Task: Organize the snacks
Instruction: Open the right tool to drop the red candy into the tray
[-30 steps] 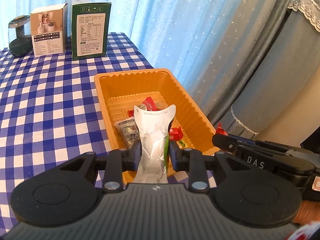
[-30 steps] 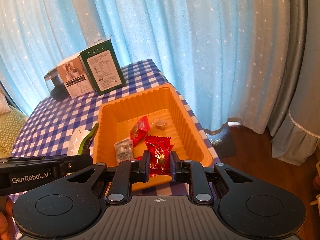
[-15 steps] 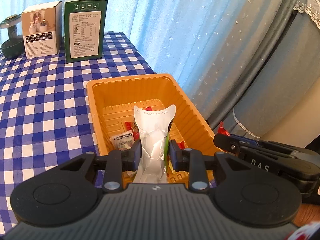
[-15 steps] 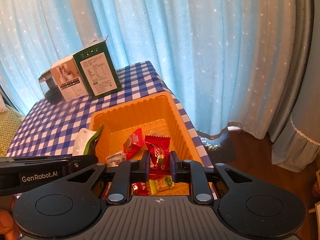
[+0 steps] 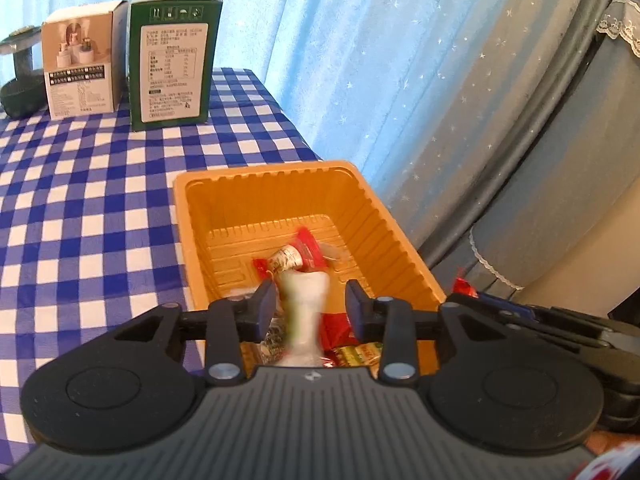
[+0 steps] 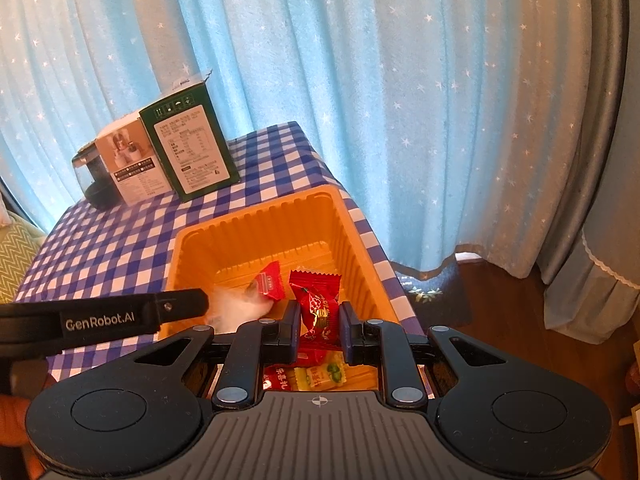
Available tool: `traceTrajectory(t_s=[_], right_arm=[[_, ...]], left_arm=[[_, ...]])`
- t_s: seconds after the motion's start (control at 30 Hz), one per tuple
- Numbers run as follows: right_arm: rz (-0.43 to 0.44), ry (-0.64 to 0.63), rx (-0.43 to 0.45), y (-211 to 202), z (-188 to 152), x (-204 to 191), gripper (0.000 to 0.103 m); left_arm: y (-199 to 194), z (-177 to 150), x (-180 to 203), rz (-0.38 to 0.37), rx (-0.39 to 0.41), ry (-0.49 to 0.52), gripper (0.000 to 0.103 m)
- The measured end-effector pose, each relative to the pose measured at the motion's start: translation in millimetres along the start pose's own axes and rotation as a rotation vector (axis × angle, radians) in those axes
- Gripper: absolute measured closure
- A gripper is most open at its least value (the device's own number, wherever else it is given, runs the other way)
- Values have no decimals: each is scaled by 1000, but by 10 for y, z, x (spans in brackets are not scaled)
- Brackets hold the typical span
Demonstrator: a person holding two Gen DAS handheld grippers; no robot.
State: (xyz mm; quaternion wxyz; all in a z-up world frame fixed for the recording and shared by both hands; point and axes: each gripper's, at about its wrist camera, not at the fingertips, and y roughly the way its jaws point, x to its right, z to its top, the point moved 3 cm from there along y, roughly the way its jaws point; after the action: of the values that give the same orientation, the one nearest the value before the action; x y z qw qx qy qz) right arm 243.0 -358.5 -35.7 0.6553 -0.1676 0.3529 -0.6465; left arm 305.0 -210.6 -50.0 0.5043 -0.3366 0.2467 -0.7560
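Note:
An orange tray [image 5: 276, 184] [image 6: 352, 236] sits on the checked table's right side and holds several snack packets. My left gripper [image 5: 310, 306] is open above the tray's near end; a white and green pouch [image 5: 306, 312], blurred, is loose between its jaws, touching neither, dropping into the tray. It shows as a white blur in the right wrist view [image 6: 236, 306]. My right gripper [image 6: 320, 326] is shut on a red candy packet [image 6: 318, 306] over the tray's near end. A red packet [image 6: 270, 282] and a yellow-green packet [image 6: 320, 376] lie inside.
A green box [image 5: 174, 60], a white box [image 5: 80, 66] and a dark jar [image 5: 20, 80] stand at the table's far end. Blue star curtains [image 6: 360, 80] hang behind and right. The table edge runs just right of the tray, floor [image 6: 520, 320] below.
My left gripper opened and let go of the white and green pouch, which is falling into the tray. Both grippers moved forward over the tray. The right gripper still holds the red packet.

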Motion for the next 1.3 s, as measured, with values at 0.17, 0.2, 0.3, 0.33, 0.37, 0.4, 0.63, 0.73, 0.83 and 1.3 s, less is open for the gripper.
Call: traceTrajectory(t_s=[0.17, 0.2, 0.3, 0.33, 0.37, 0.4, 0.63, 0.73, 0.83, 1.3], right_arm=[[3, 4, -4, 8, -5, 4, 83], [5, 3, -4, 5, -3, -6, 83], [12, -1, 0, -14, 9, -28, 83], [14, -2, 2, -22, 13, -29, 83], [15, -4, 4, -31, 18, -35, 83], [15, -5, 6, -40, 23, -35, 83], [20, -14, 8, -63, 40, -54, 83], [25, -21, 7, -46, 60, -81, 83], [30, -25, 7, -19, 82, -108, 83], [54, -43, 23, 124, 252, -244, 83]], left_arm=[[-50, -40, -15, 14, -4, 12, 69], [-56, -55, -15, 15, -8, 13, 69], [-68, -89, -17, 15, -17, 16, 69], [-75, -96, -13, 16, -18, 19, 69], [-83, -102, -10, 17, -18, 21, 69], [-93, -107, -10, 18, -18, 23, 69], [-121, -130, -44, 29, -21, 23, 69], [-120, -132, -63, 33, -21, 21, 69], [-109, -136, -92, 33, -23, 14, 69], [-98, -143, -231, 49, -20, -1, 69]])
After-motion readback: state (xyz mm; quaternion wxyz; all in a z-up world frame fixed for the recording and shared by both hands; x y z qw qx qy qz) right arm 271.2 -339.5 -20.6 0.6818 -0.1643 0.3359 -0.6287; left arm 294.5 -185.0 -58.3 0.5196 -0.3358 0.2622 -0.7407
